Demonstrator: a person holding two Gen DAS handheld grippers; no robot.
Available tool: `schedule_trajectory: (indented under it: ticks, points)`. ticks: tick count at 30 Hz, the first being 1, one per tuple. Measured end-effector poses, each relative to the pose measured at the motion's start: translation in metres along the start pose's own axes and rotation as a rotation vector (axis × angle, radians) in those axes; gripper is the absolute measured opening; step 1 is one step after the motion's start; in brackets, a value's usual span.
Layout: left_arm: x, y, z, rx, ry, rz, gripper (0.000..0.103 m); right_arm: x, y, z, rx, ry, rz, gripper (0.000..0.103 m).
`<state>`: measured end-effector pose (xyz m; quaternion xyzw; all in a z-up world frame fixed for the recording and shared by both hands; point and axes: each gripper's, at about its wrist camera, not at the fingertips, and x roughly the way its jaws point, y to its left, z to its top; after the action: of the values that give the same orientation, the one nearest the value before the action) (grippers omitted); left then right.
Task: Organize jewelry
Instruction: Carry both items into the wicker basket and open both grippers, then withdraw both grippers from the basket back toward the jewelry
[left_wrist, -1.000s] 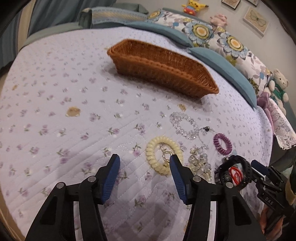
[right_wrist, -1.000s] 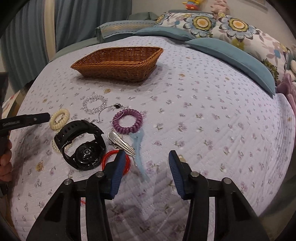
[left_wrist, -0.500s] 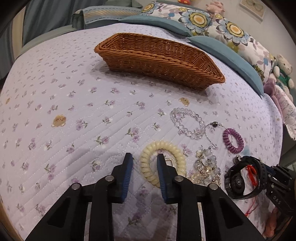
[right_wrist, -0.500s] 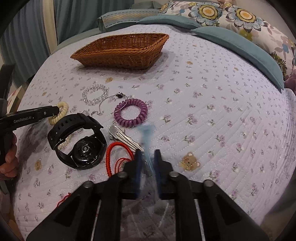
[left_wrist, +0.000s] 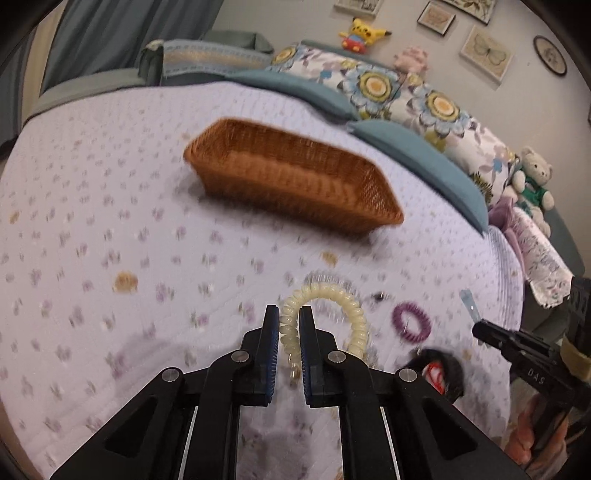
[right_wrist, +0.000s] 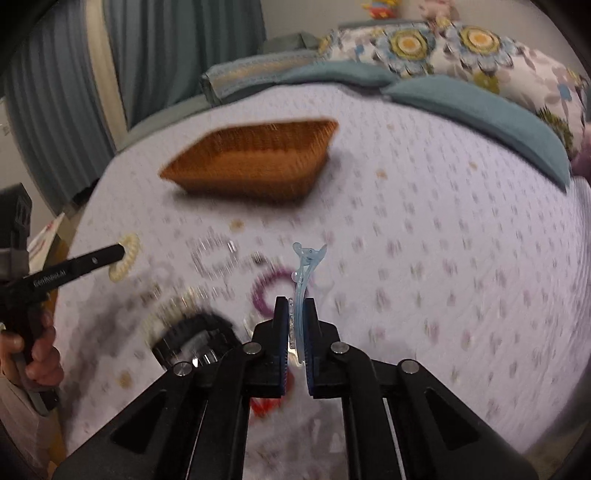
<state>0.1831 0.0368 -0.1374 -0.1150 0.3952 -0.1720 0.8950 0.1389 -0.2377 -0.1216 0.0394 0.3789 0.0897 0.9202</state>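
The left gripper (left_wrist: 284, 319) has its fingers (left_wrist: 271, 334) clenched on the cream spiral bracelet (left_wrist: 325, 314), pinching one side of the coil while the rest of the loop stands free to the right of the fingers. In the right wrist view the same bracelet (right_wrist: 125, 256) shows at the tip of the left gripper (right_wrist: 120, 251), above the bed cover.

The right gripper (right_wrist: 296, 312) has its fingers (right_wrist: 282, 332) closed on the light blue hair clip (right_wrist: 301, 280). The clip stands nearly upright between them, and its curled end points away from the camera. From the left wrist view the clip (left_wrist: 470, 306) is seen as a small pale blue piece at the front of the right gripper (left_wrist: 478, 326).

The wicker basket (left_wrist: 295, 181) sits farther up on the bed (left_wrist: 92, 221), well apart from both grippers, and nothing can be seen inside it (the picture is blurred by motion). It appears also in the right wrist view (right_wrist: 251, 162).

Other pieces lie on the quilt – a purple spiral bracelet (left_wrist: 412, 325), near the cream one, and a black watch (right_wrist: 195, 339) with a red cord (right_wrist: 269, 398) just beside it. A clear beaded bracelet (right_wrist: 214, 262) lies between the watch and the basket, too blurred to tell its details. Pillows (left_wrist: 406, 96) with large flowers and a teddy bear (left_wrist: 532, 181) are at the far edge of the bed.
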Motion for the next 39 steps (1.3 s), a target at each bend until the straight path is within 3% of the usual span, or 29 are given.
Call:
schedule_trajectory:
  ticks: [8,15,19,23,33,35,37,39]
  points:
    - [0.015,-0.007,0.082,0.02,-0.094,0.001,0.011,0.027,0.03,0.099,-0.114,-0.109,0.018,0.01]
    - [0.081,-0.003,0.15,0.03,-0.071,0.067,0.011,0.11,0.035,0.162,-0.105,-0.04,0.061,0.01]
    - [0.121,0.004,0.161,0.027,-0.011,0.096,0.011,0.155,0.022,0.17,-0.061,0.046,0.091,0.01]
    - [0.148,0.006,0.156,0.044,0.032,0.121,0.011,0.175,0.013,0.167,-0.041,0.08,0.092,0.01]
    - [0.159,0.004,0.153,0.051,0.059,0.139,0.012,0.193,0.007,0.166,-0.026,0.13,0.08,0.01]
    - [0.157,0.003,0.153,0.049,0.067,0.135,0.019,0.194,0.007,0.168,-0.016,0.144,0.089,0.01]
    - [0.151,0.002,0.153,0.047,0.061,0.133,0.038,0.193,0.008,0.169,-0.012,0.155,0.093,0.016]
    - [0.14,0.001,0.151,0.054,0.04,0.132,0.04,0.187,0.009,0.169,-0.014,0.144,0.085,0.027]
